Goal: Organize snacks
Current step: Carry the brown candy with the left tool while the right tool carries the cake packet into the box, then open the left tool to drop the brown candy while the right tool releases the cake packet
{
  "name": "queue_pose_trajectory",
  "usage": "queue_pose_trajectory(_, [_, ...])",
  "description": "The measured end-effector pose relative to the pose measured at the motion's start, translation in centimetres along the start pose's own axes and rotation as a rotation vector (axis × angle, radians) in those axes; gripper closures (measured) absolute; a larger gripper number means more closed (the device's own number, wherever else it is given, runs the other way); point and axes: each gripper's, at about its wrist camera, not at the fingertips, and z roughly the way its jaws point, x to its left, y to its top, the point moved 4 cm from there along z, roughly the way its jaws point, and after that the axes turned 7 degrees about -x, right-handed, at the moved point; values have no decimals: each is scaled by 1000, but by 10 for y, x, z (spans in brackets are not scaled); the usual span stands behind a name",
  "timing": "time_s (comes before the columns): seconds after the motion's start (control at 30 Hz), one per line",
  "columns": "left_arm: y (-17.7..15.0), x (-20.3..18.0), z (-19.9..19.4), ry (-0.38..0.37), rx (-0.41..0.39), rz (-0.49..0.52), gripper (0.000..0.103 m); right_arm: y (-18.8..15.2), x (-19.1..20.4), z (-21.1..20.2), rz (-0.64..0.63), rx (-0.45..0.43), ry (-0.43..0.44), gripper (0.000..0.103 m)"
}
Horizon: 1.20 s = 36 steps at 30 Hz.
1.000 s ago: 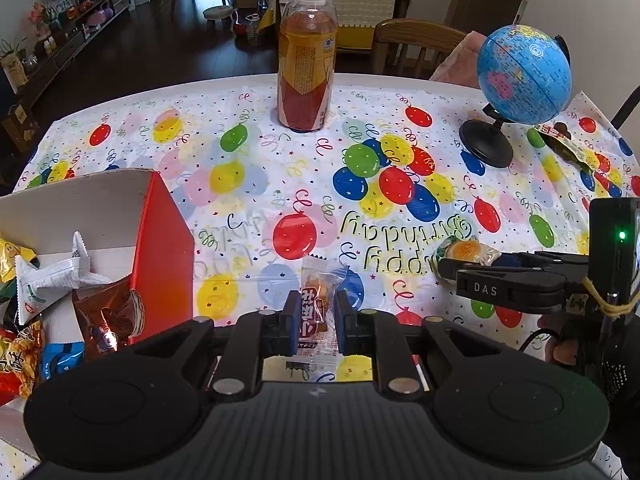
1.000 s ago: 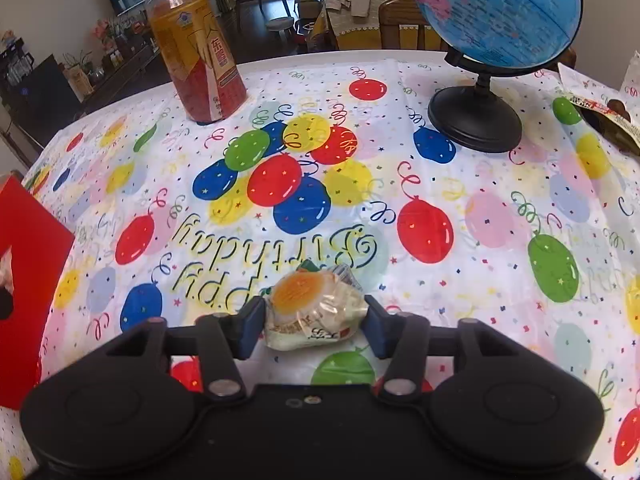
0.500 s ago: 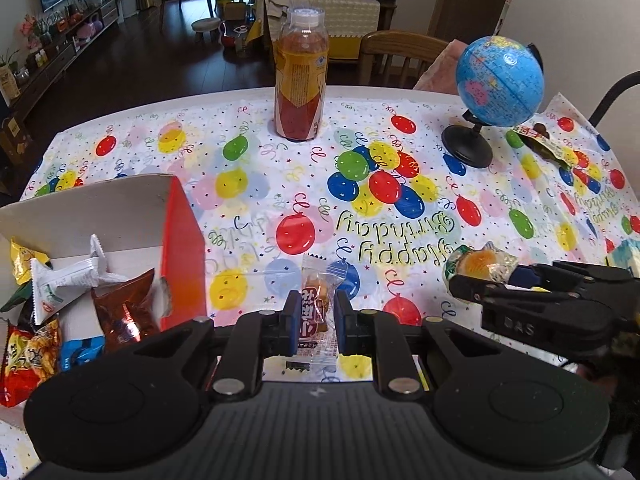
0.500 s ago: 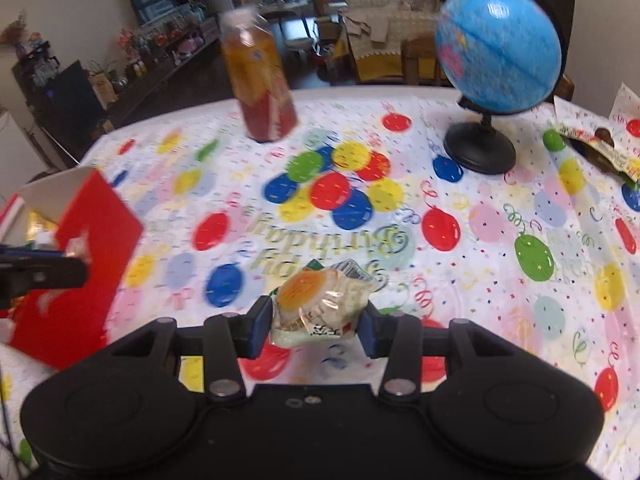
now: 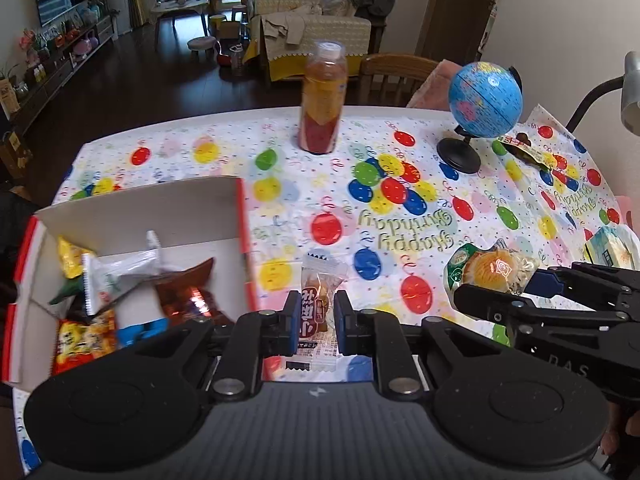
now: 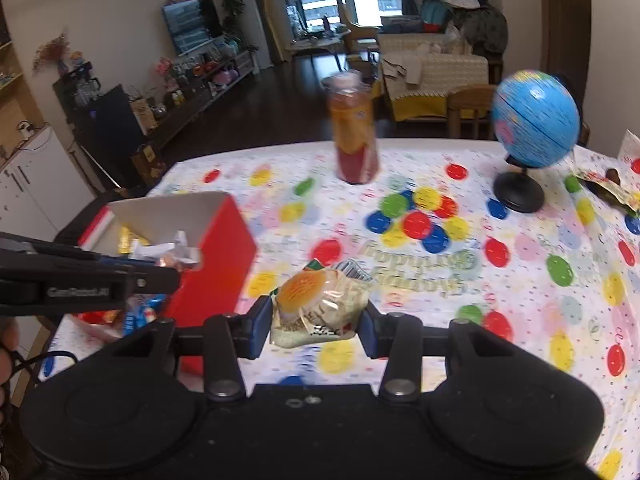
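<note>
My left gripper (image 5: 317, 312) is shut on a small clear packet with a brown snack (image 5: 318, 300), held above the tablecloth just right of the open red-and-white box (image 5: 140, 208). The box holds several snack packets (image 5: 120, 276). To the right, my right gripper (image 5: 498, 290) is shut on a round orange cake in a clear wrapper (image 5: 490, 270). In the right wrist view that cake packet (image 6: 320, 304) sits between the blue pads of the right gripper (image 6: 316, 320), in the air above the table. The red box (image 6: 216, 264) and the left gripper (image 6: 160, 274) are at the left there.
A tall drink bottle (image 5: 323, 100) stands at the table's far side and a blue globe (image 5: 484, 98) at the far right. An opened wrapper (image 5: 528, 152) lies by the globe, and a pale pack (image 5: 612, 246) at the right edge. A wooden chair (image 5: 396, 76) stands behind the table.
Both grippers have risen from the table with their packets. The right one has swung left toward the box, and the box's inside shows more in the left wrist view.
</note>
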Motion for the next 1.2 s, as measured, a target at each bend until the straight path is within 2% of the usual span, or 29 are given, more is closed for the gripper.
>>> queue_pose_trajectory(0.3, [-7, 62, -30, 36, -26, -29, 86, 5, 70, 1, -43, -15, 50, 60])
queue_pose_trajectory(0.67, [-14, 143, -44, 107, -29, -80, 86, 4, 140, 39, -82, 28, 106, 60])
queue_pose_trajectory(0.9, [-20, 188, -26, 152, 18, -104, 86, -4, 164, 77, -101, 78, 98, 60])
queue_pose_trajectory(1.2, [-19, 216, 18, 181, 93, -109, 86, -24, 179, 124, -143, 174, 81, 60])
